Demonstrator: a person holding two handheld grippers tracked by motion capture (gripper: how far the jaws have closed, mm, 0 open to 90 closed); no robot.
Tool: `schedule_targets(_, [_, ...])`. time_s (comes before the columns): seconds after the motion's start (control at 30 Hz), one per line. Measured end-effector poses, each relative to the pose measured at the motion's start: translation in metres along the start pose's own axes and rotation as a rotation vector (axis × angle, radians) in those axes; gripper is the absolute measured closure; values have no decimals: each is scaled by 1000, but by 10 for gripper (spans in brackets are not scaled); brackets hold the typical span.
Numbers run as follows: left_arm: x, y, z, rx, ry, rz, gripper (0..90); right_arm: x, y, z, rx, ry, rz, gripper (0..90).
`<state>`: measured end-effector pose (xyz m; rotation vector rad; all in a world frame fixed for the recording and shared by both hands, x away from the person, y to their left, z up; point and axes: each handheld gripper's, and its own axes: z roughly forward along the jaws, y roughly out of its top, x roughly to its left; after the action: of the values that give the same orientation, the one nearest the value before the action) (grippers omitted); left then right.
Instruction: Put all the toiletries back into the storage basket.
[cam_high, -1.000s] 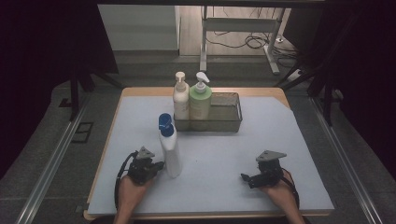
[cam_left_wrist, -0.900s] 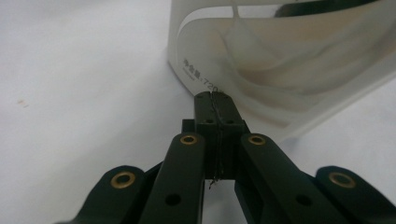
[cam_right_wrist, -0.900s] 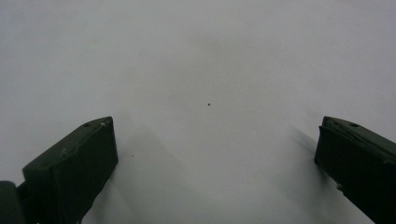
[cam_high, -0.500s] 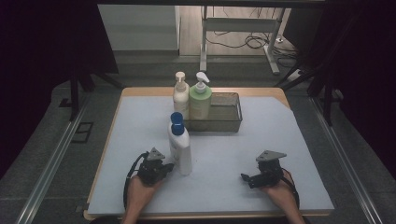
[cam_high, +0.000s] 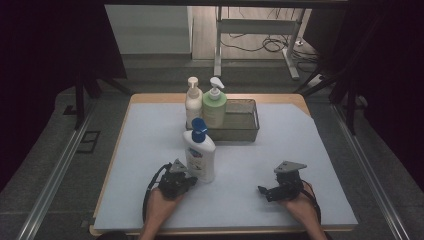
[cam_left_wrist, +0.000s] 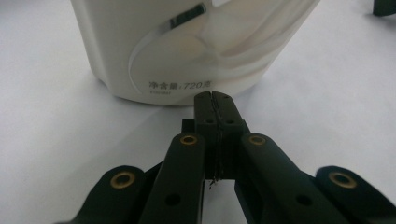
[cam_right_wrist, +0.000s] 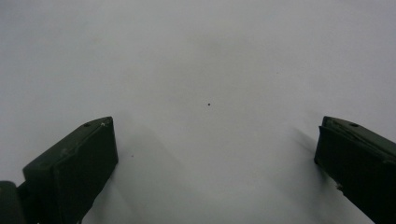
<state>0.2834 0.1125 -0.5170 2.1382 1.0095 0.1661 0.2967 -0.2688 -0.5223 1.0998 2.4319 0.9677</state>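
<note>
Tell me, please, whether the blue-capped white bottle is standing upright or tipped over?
Upright: the white bottle stands on its base on the table, blue cap on top, with the shut left gripper at its foot.

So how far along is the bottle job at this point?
Two pump bottles, a cream one and a green one, already stand in the mesh basket. In hand: the left gripper, jaws shut, is pressed against the base of the blue-capped white bottle, which stands upright on the table, outside the basket. The right gripper rests open. Left: getting that bottle into the basket.
</note>
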Motion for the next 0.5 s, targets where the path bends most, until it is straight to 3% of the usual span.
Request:
schedule_targets(0.07, [1,-2,-2,-1,-9,-9,866,0,0,0,0,0,1,0])
schedule_targets(0.23, [-1,-7,-11,6,33,18,761,0,1,0,2,3,2,0])
schedule_targets(0.5, [2,-18,-31,-14,99,16,422,0,1,0,3,3,5,0])
